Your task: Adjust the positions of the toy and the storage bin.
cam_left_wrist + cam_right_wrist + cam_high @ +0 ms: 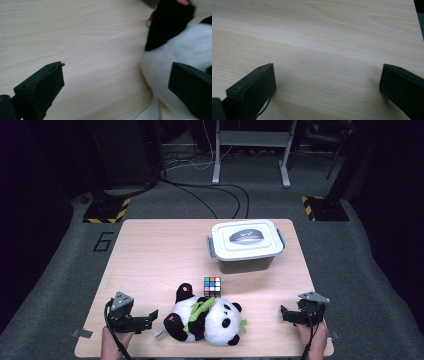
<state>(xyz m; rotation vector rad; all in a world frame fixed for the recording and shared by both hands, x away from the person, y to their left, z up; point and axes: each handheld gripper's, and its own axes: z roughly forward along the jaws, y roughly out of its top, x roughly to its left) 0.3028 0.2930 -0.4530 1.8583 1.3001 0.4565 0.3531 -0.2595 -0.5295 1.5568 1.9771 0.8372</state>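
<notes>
Panda plush (pixel 207 320) just beside wide-open left gripper (pixel 150 319), untouched; right gripper (pixel 286 314) wide, empty.

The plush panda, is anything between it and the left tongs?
Nothing visible. The left tongs stand open just left of the plush panda, with bare table between them; the panda's white body already shows beside one jaw in the left gripper view.

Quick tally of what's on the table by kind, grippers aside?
Plush panda: 1
Puzzle cube: 1
Lidded plastic box: 1
Total: 3 things on the table
</notes>
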